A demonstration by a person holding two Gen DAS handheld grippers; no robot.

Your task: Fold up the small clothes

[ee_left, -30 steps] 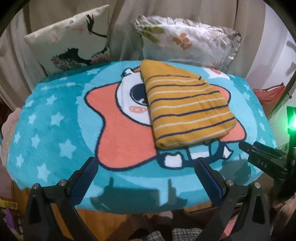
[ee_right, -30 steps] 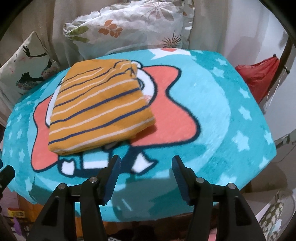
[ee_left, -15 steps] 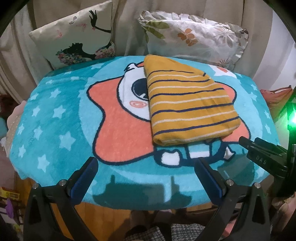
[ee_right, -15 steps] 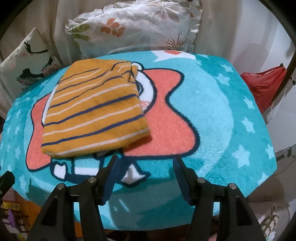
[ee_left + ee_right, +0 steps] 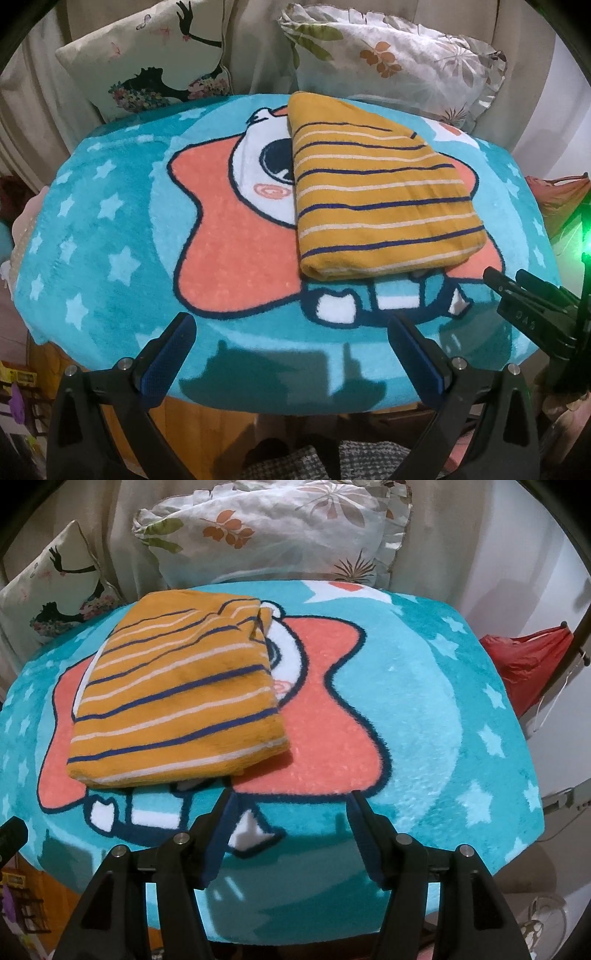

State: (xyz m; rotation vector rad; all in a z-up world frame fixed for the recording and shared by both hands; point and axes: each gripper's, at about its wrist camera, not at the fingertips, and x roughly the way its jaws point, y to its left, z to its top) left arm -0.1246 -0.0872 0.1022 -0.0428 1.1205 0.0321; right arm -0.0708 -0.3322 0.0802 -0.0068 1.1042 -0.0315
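A mustard-yellow garment with navy and cream stripes (image 5: 376, 195) lies folded into a compact rectangle on the teal star-print blanket (image 5: 110, 229); it also shows in the right wrist view (image 5: 177, 701). My left gripper (image 5: 291, 328) is open and empty, hovering at the blanket's near edge, short of the garment. My right gripper (image 5: 291, 801) is open and empty, its left fingertip close to the garment's near right corner. The right gripper's tip also shows in the left wrist view (image 5: 517, 291).
Two cushions lean at the back: one with a black silhouette print (image 5: 147, 62), one floral (image 5: 391, 62). A red bag (image 5: 524, 664) hangs to the right of the blanket. A green light (image 5: 583, 251) glows at right. The blanket's front edge drops off just ahead of the grippers.
Both grippers have moved forward and slightly up toward the folded garment, which now appears larger and nearer. The garment itself has not moved; both grippers stay open.
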